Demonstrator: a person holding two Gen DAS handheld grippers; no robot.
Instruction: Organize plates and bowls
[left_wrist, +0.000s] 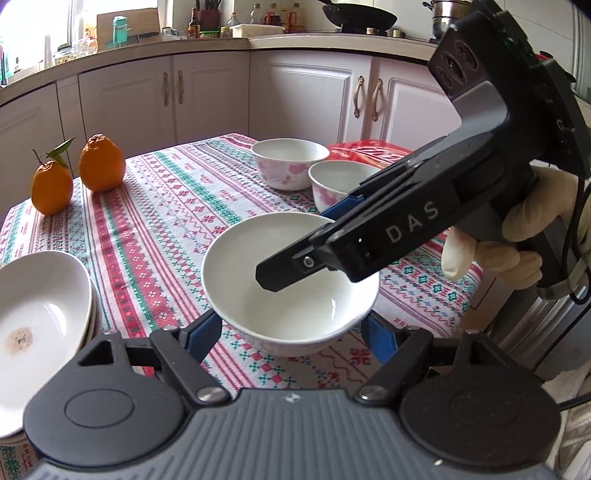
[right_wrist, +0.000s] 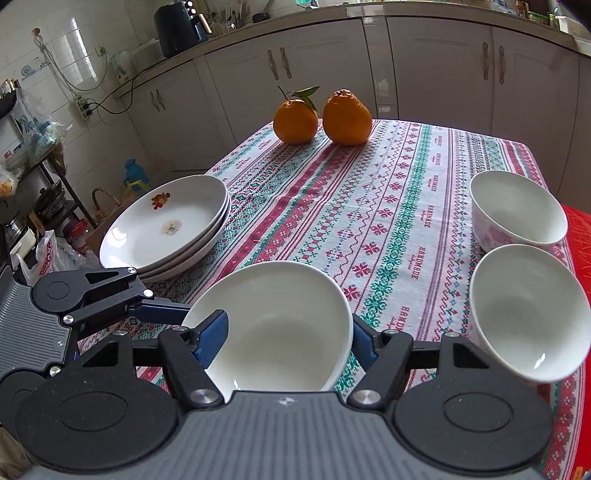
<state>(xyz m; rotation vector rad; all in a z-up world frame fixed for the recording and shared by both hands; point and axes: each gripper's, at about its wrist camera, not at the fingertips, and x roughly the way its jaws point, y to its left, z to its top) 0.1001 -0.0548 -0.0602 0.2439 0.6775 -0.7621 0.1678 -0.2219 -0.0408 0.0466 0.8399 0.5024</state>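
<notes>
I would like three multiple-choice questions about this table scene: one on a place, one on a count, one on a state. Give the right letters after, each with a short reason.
1. Where do the two oranges stand?
A. at the far end of the tablecloth
B. inside a bowl
C. on the stack of plates

2. How many bowls are on the table?
A. one
B. three
C. five

3. How does the right gripper stand at the near bowl?
A. shut above the plates
B. open, one finger inside the bowl and one outside
C. holding an orange

Answers: 1 A, they sit on the cloth beyond the stack of plates. 2 B, the near bowl plus two pink-patterned bowls. 3 B, the blue finger lies inside the rim, the other outside it.
</notes>
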